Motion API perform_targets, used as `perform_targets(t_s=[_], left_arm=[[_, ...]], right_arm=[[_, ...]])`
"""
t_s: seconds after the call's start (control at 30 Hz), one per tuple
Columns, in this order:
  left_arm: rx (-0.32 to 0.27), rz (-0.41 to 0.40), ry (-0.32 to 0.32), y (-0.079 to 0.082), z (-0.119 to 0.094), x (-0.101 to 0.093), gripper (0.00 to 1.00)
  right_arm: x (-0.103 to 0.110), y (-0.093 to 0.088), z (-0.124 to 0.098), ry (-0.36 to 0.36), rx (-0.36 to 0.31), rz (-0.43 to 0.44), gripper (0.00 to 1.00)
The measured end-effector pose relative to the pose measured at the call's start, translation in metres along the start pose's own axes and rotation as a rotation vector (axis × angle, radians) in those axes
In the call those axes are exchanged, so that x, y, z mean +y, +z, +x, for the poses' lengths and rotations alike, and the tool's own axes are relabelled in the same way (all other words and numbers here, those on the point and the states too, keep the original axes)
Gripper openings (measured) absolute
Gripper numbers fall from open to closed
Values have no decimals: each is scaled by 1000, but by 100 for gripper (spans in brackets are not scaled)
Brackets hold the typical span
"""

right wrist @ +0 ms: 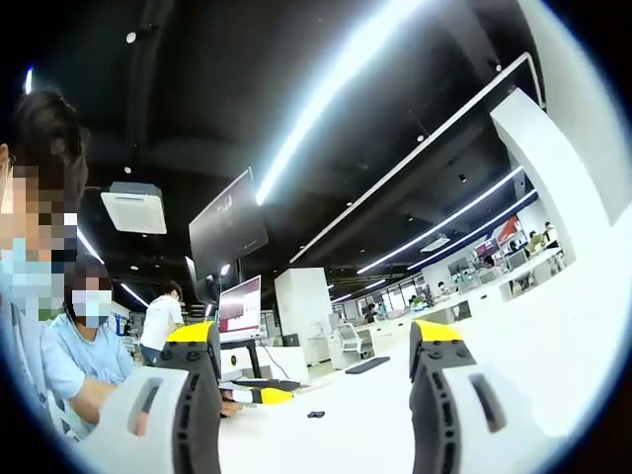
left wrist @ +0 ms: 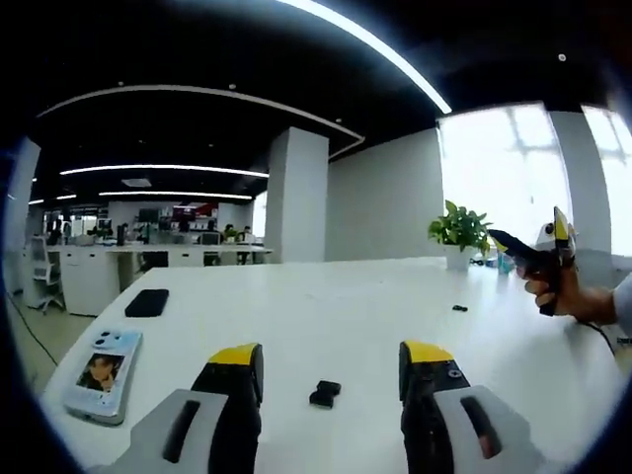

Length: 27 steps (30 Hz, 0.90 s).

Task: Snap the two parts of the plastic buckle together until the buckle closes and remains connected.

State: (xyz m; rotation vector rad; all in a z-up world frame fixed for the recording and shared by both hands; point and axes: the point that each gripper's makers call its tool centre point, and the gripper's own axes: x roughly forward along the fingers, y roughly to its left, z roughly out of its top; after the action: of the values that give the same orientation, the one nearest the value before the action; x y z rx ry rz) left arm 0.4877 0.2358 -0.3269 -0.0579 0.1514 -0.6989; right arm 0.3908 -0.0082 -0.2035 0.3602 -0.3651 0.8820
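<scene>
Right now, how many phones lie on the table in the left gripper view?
2. A black phone lies at far left, and a light-cased phone lies nearer, beside the left tongs. Others may be hidden outside the view.

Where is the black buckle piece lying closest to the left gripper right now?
In the left gripper view, the black buckle piece lies on the white table just ahead of the left gripper, between its open jaws, right of the phone.
</scene>
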Motion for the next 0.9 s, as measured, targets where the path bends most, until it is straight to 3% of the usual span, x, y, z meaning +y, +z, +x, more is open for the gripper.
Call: perform_targets(t_s=[0.53, 0.9], left_arm=[[93, 20, -3, -17, 7, 6, 50], [124, 21, -14, -23, 8, 5, 50]], right_arm=[[4, -4, -1, -9, 0, 0, 78], [4, -2, -2, -8, -4, 2, 78]])
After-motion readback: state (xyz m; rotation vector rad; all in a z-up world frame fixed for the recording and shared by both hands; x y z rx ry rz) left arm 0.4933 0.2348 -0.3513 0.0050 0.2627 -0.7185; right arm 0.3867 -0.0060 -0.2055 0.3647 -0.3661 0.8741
